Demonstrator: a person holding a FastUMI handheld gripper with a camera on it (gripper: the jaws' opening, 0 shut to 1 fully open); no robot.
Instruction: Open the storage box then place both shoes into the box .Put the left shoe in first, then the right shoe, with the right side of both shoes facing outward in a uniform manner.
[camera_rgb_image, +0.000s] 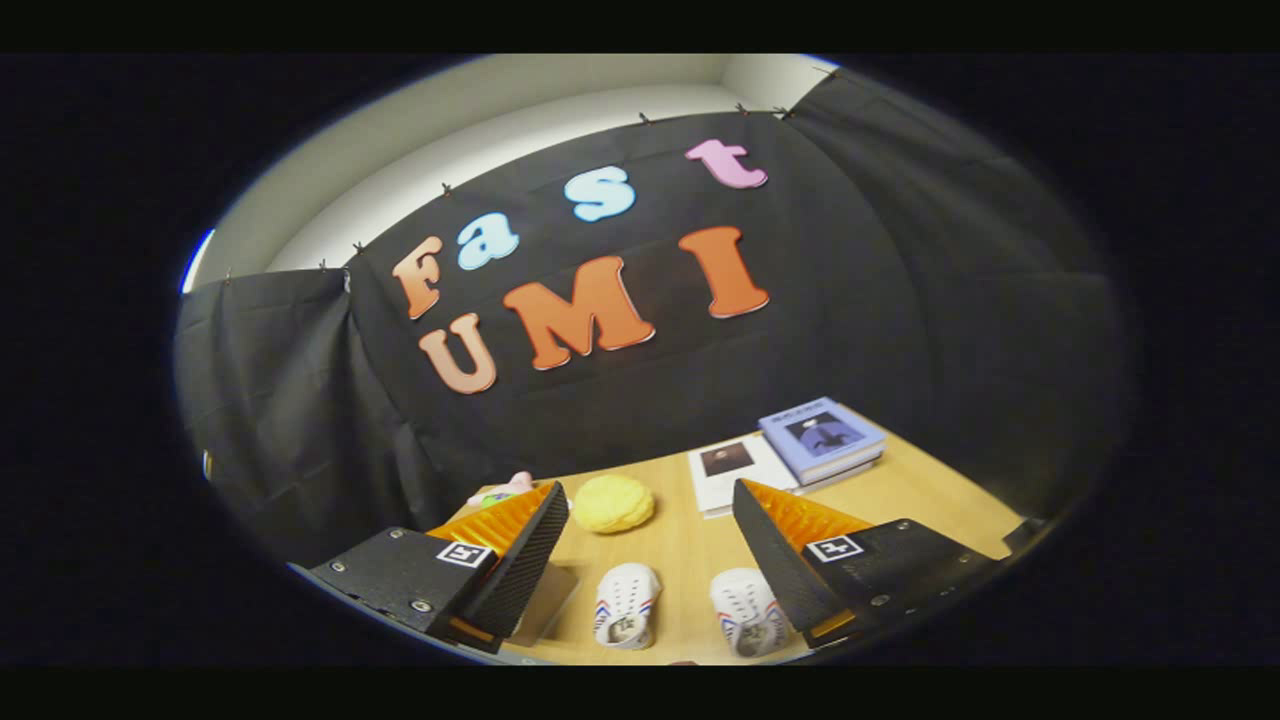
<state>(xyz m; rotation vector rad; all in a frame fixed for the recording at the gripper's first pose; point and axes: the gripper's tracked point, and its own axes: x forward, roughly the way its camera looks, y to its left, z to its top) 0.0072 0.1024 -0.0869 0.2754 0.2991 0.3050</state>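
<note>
The gripper hangs wide open, holding nothing, above the table, two shoes side by side between its fingers, a yellow sponge and books farther off.

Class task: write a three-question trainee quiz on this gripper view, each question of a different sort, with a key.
1. True or false: the claw is shut on a shoe.
2. Which lies just beyond the fingers, nearer the one beside the storage box? A) the yellow sponge B) a red cup C) a spoon
3. Fill in: the blue book lies partly on top of the ____ book.

Key: 1. False: it is open, with the two white shoes on the wooden table between its fingers. 2. A. 3. white.
</note>
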